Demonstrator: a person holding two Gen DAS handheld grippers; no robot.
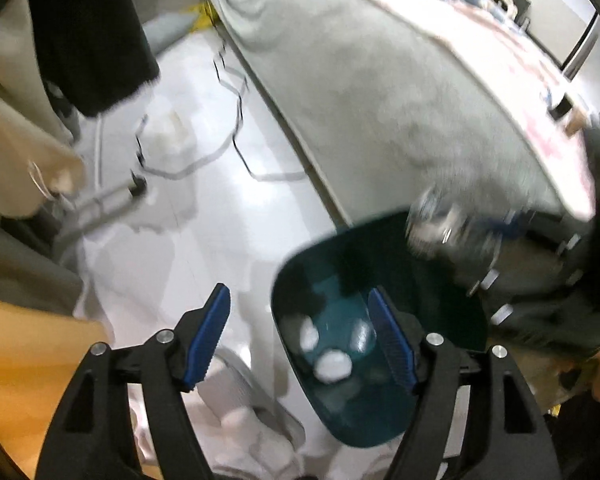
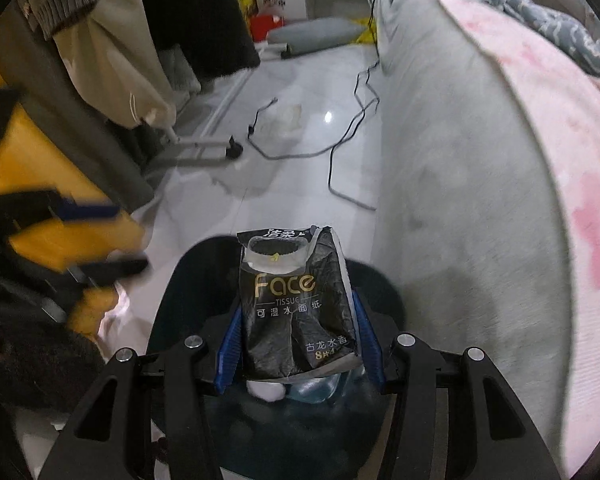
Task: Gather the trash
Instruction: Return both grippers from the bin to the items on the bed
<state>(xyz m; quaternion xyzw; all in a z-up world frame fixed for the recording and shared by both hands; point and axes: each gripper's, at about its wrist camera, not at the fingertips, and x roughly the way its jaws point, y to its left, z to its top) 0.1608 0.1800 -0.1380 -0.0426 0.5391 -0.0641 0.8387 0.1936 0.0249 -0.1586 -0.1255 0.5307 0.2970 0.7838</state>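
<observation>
A dark teal trash bin point(image 1: 300, 280) stands on the floor beside the bed, with white crumpled tissues point(image 1: 332, 364) at its bottom. My left gripper point(image 1: 300, 336) is open and empty above the bin's near rim. My right gripper point(image 2: 298, 340) is shut on a black "Face" tissue pack point(image 2: 296, 300), held upright over the bin point(image 2: 172, 292). In the left wrist view the right gripper with the blurred pack point(image 1: 440, 224) shows over the bin's far rim. White tissue point(image 2: 266, 390) shows below the pack.
A bed with a grey side point(image 2: 460, 200) and pink sheet point(image 2: 560, 160) fills the right. Black cables point(image 2: 340, 136) and a flat plastic wrapper point(image 2: 284, 120) lie on the white floor. Hanging clothes point(image 2: 112, 60) and a yellow garment point(image 2: 40, 160) are on the left.
</observation>
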